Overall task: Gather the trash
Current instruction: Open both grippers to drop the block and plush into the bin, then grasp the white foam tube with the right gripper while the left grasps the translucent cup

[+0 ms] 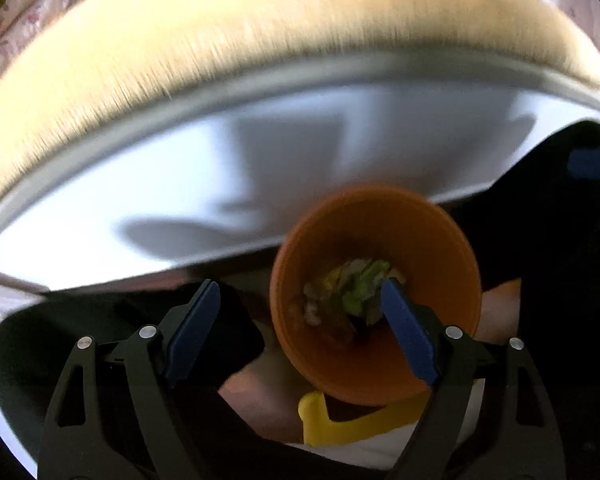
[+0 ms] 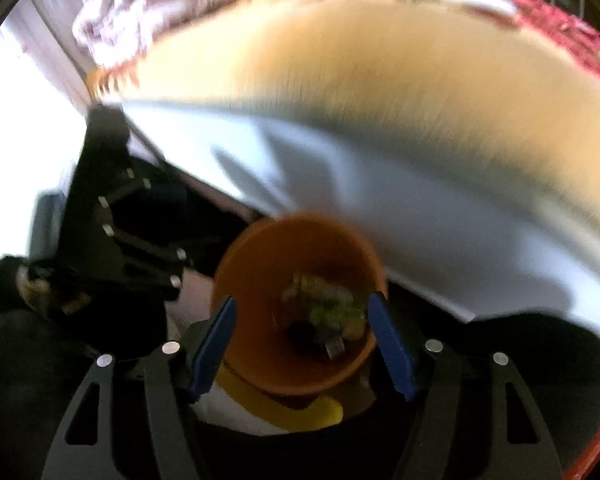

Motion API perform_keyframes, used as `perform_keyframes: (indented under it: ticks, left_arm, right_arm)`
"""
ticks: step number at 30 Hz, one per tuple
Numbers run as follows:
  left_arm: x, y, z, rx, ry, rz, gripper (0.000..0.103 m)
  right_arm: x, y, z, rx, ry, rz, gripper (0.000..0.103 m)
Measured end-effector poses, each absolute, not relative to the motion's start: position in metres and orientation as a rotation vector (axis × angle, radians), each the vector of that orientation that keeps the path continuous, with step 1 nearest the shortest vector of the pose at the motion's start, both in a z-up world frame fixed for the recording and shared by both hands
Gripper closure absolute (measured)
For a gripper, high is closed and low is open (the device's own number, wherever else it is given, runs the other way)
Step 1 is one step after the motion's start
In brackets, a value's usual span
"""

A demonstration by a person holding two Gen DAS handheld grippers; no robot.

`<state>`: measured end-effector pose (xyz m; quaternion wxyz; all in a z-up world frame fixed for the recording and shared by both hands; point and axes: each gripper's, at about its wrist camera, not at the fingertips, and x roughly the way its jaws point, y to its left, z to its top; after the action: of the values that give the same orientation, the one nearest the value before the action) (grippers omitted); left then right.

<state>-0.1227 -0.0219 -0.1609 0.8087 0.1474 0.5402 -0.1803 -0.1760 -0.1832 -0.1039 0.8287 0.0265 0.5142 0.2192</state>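
An orange bin [image 1: 380,240] stands below the white table edge, with green and pale scraps of trash [image 1: 356,292] at its bottom. It also shows in the right wrist view [image 2: 268,248], with the trash [image 2: 324,308] inside. My left gripper [image 1: 300,324] is open and empty, its right finger over the bin's mouth. My right gripper [image 2: 300,344] is open and empty, its fingers on either side of the bin's near rim. The left gripper's body [image 2: 112,216] shows to the left of the bin in the right wrist view.
A white table [image 1: 180,184] with a cream fringed mat [image 1: 260,40] lies behind the bin. A yellow plastic piece [image 1: 340,420] sits under the bin's near side. Patterned fabric [image 2: 140,0] and a red cloth [image 2: 560,28] lie at the back. Both views are blurred.
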Motion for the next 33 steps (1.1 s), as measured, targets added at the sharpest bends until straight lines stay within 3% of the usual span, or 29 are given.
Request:
perform_keyframes:
  ticks: [5,14,17,22,33]
  left_arm:
    - [-0.109,-0.020,-0.106,0.303,0.990,-0.386,0.022]
    - [-0.063,-0.018,-0.040,0.204,0.762,-0.305,0.015]
    - [-0.045,-0.018,-0.043,0.147,0.767,-0.313,0.015]
    - [-0.033,-0.015,-0.047,0.124,0.770,-0.322,0.015]
    - [-0.024,-0.006,-0.062,0.068,0.780,-0.376,0.015]
  right_arm:
    - [-0.121,-0.228,-0.049,0.244,0.967,0.420,0.035]
    - [0.049,-0.287,-0.021,0.579,0.874,0.185,0.035]
    - [0.097,-0.296,-0.030,0.649,0.906,0.090,0.049]
    - [0.155,-0.312,-0.061,0.830,0.984,-0.017,0.052]
    - [0.217,-0.300,-0.079,0.802,1.051,-0.214,0.055]
